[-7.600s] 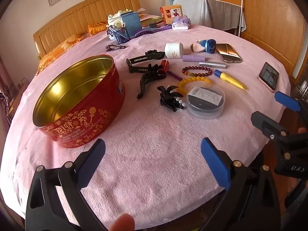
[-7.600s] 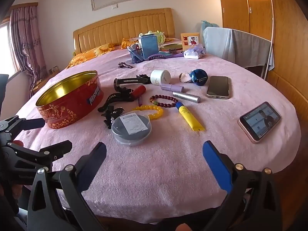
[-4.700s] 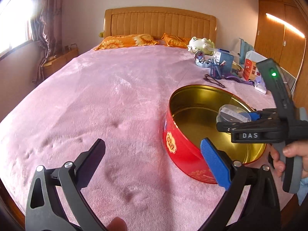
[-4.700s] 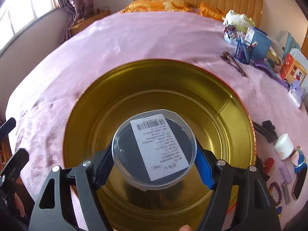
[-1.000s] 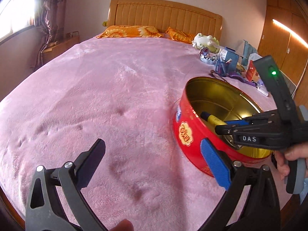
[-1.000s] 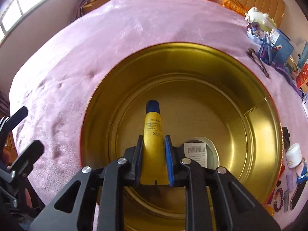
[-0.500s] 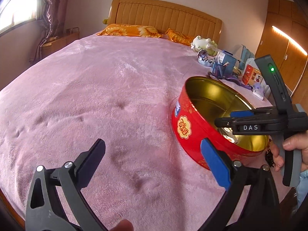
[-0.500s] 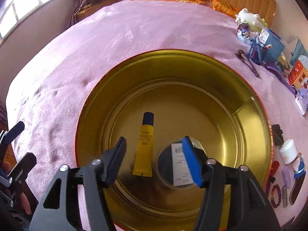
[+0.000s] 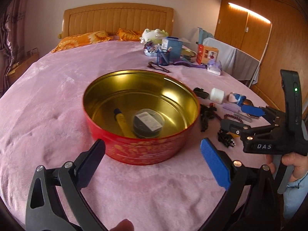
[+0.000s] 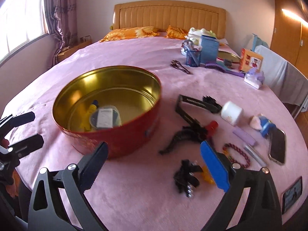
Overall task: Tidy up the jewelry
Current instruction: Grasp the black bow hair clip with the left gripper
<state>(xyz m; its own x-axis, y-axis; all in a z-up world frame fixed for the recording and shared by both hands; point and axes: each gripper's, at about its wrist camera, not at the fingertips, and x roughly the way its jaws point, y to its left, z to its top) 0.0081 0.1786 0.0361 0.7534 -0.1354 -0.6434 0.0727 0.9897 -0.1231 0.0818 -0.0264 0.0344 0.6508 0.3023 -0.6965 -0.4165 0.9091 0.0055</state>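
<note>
1. Your right gripper hangs spread and empty above the loose items on the pink blanket; your left gripper is spread too, holding nothing, just in front of the red tin
2. The tin already holds a yellow tube and a round clear box, lying side by side on its floor
3. The dark red bead bracelet lies flat, just right of your right blue finger, near the phone. It is probably light and limp, and the beads look smooth enough to slip, so pinch across one side of the loop
4. The yellow bracelet is mostly hidden behind that finger; its lie cannot be told
5. The black hair clip sits nearest you. It looks stiff and knobbly, so grip across its body
6. The longer black clip runs from lower left to upper right, towards the red piece; close across that long axis, mid-length
</note>
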